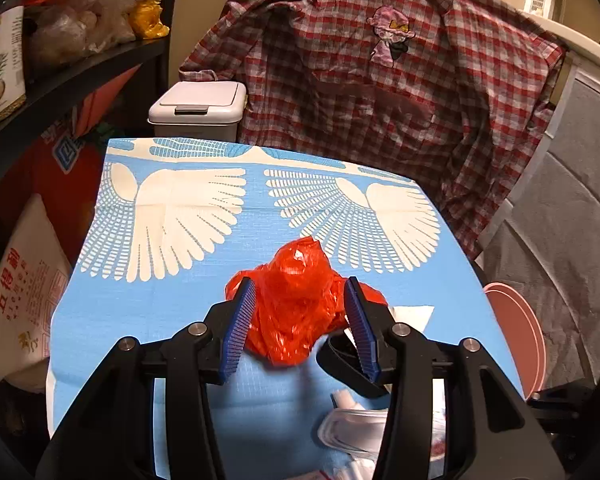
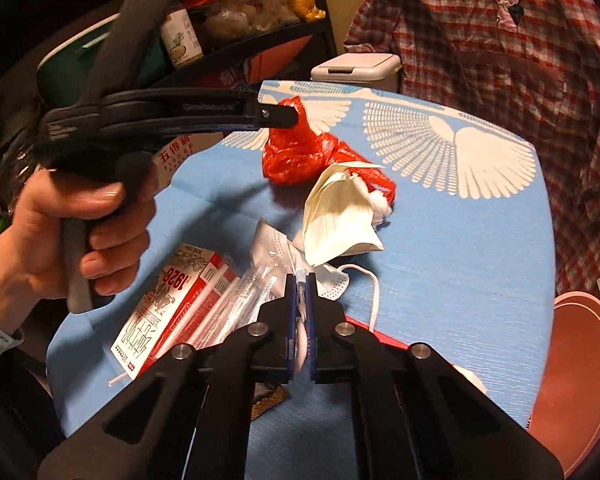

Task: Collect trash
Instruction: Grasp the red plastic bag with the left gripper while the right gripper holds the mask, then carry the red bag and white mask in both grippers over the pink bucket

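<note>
A crumpled red plastic bag [image 1: 296, 300] lies on the blue table with white wing patterns [image 1: 140, 312]. My left gripper [image 1: 300, 292] is open with its blue pads on either side of the bag. In the right wrist view the left gripper [image 2: 290, 118] reaches over the red bag [image 2: 296, 152]. My right gripper [image 2: 300, 284] is shut on a white face mask [image 2: 324, 280] with its ear loop trailing. Crumpled cream paper [image 2: 336, 216], a red and white carton [image 2: 176, 312] and clear straw wrappers [image 2: 236, 304] lie nearby.
A white lidded trash bin [image 1: 198, 108] stands beyond the table's far edge. A red plaid shirt [image 1: 380, 92] hangs behind. Shelves with bags [image 1: 60, 32] are at left. A pink basin [image 2: 580, 368] sits off the table's right edge.
</note>
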